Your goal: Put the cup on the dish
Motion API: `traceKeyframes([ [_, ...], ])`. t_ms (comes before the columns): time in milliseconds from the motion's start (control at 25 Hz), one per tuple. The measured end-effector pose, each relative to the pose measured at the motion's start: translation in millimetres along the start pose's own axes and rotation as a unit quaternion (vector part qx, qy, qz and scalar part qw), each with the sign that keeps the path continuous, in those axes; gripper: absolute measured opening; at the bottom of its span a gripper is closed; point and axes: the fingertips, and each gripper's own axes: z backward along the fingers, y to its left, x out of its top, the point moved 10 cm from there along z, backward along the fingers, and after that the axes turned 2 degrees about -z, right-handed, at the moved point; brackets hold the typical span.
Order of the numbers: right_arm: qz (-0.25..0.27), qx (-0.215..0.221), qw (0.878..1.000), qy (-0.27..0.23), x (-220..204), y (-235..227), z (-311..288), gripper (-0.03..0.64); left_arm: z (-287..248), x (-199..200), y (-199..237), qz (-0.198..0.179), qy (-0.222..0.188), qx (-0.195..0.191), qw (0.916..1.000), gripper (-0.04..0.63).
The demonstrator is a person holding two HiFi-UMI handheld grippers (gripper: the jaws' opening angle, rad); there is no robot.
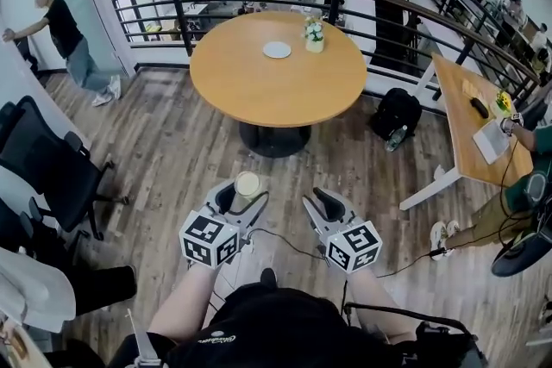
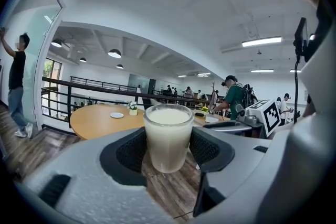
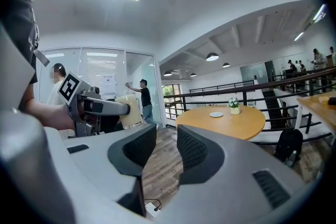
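A glass cup (image 2: 168,136) of milky white liquid stands upright between the pads of my left gripper (image 2: 168,140), which is shut on it. In the head view the cup (image 1: 247,184) and left gripper (image 1: 245,192) hang over the wooden floor, well short of the round wooden table (image 1: 259,90). A small white dish (image 1: 277,50) lies on the table's far side beside a little flower pot (image 1: 314,34). My right gripper (image 3: 167,136) is held level next to the left, its jaws a narrow gap apart with nothing between them. It also sees the dish (image 3: 216,114).
Black office chairs (image 1: 47,164) stand at the left. A black railing (image 1: 414,13) curves behind the table. A backpack (image 1: 395,112) sits on the floor to the right, near a long desk (image 1: 466,129) with a seated person. Another person (image 1: 65,34) stands far left.
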Motion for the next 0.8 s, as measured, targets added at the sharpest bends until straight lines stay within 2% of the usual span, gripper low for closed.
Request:
traceKeyframes([
  [400,0.01,-0.029,1.0,-0.002,12.4,-8.8,-32.9,0.109,-21.2,7.7,34.0,-0.003,-0.006,-0.022,0.9997,0.253],
  [600,0.011,-0.024,1.0,-0.011,14.9,-19.1,-46.0,0.109,-33.4,11.5,38.5,-0.008,-0.007,-0.025,0.9996,0.253],
  [800,0.012,-0.006,1.0,-0.013,16.6,-42.2,-66.6,0.109,-54.3,14.3,50.2,-0.007,-0.011,-0.01,0.9999,0.253],
])
